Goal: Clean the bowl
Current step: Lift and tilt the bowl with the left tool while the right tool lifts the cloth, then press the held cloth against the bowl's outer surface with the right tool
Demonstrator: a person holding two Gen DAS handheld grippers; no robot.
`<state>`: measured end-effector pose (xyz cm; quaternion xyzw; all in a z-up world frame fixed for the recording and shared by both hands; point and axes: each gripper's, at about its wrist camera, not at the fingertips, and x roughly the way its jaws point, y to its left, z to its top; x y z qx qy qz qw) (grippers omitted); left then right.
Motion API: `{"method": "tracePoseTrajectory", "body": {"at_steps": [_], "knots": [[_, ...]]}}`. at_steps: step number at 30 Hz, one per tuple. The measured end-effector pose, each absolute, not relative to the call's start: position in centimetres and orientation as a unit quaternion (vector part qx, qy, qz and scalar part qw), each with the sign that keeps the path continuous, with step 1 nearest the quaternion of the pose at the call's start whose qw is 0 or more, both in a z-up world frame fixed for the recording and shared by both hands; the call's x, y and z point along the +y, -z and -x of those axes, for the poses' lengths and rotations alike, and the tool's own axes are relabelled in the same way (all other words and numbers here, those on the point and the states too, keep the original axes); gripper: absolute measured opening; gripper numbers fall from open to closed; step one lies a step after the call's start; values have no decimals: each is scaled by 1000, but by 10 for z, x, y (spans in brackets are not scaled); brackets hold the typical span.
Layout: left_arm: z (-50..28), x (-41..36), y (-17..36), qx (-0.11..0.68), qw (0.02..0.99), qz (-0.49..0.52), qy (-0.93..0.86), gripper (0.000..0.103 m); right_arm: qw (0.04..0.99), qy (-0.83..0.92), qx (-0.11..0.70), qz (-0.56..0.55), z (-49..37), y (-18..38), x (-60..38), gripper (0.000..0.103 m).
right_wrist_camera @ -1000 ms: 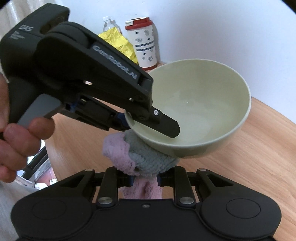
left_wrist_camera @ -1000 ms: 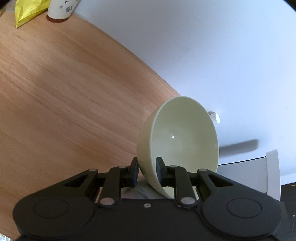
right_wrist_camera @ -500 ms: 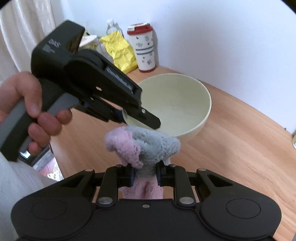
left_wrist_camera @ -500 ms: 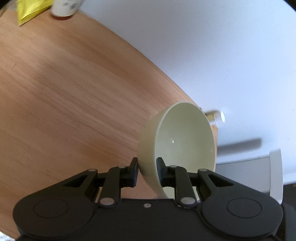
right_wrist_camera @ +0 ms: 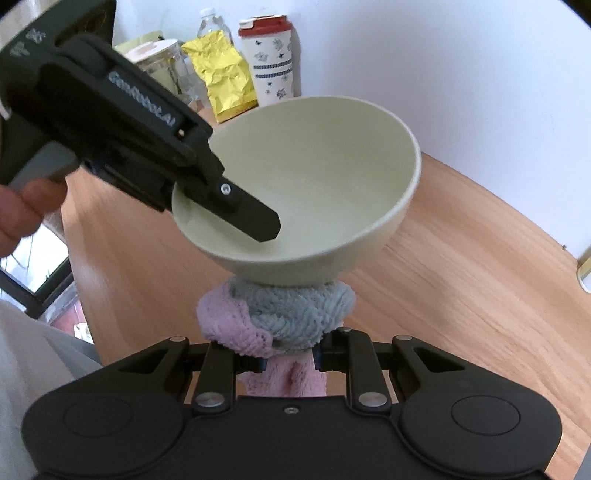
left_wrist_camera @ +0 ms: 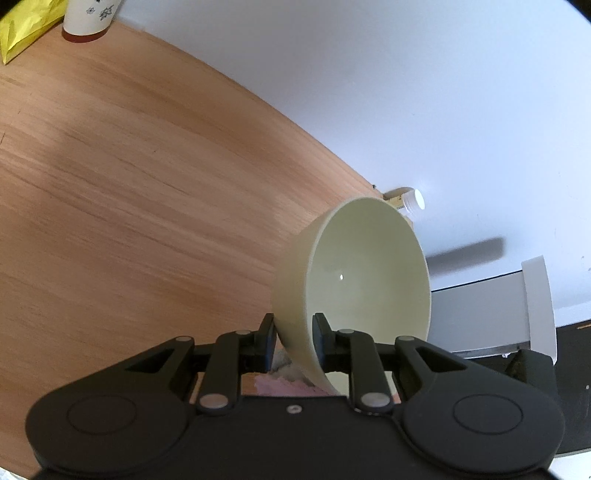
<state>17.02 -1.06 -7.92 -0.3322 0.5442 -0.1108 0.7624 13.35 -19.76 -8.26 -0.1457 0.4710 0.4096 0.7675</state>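
Observation:
A pale green bowl [left_wrist_camera: 365,280] is held in the air above the wooden table [left_wrist_camera: 129,184]. My left gripper [left_wrist_camera: 293,338] is shut on its rim, one finger inside and one outside. In the right wrist view the bowl [right_wrist_camera: 314,192] is level with the left gripper [right_wrist_camera: 236,210] clamped on its near-left rim. My right gripper [right_wrist_camera: 288,360] is shut on a pink and grey fluffy cloth [right_wrist_camera: 280,314], which presses against the underside of the bowl. A bit of the cloth [left_wrist_camera: 280,384] shows below the bowl in the left wrist view.
At the table's far corner by the white wall stand a red-lidded patterned cup [right_wrist_camera: 271,62], a yellow foil bag [right_wrist_camera: 225,85], a jar [right_wrist_camera: 159,62] and a bottle [right_wrist_camera: 214,29]. A small white-capped bottle [left_wrist_camera: 412,201] lies at the table's right edge.
The bowl and the cloth came apart half a second ago. Now the cloth is back against the bowl's underside, and the bowl is nearer the right gripper.

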Motion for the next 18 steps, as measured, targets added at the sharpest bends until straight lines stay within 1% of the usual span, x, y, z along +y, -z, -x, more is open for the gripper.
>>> {"method": "tracePoseTrajectory", "body": {"at_steps": [1,5,11,18], "knots": [[-159,-10,68,546,763,329,113,19,768,-408,469,153,-133,86,-196,24],[-160,-8,63,552,763,316,115,19,773,-402,462,165,-130,91,-192,24],[-154,3,67,553,764,315,108,19,784,-398,431,203,-122,77,-197,24],[-156,2,69,563,759,304,119,19,789,-393,419,219,-123,60,-213,24]]}}
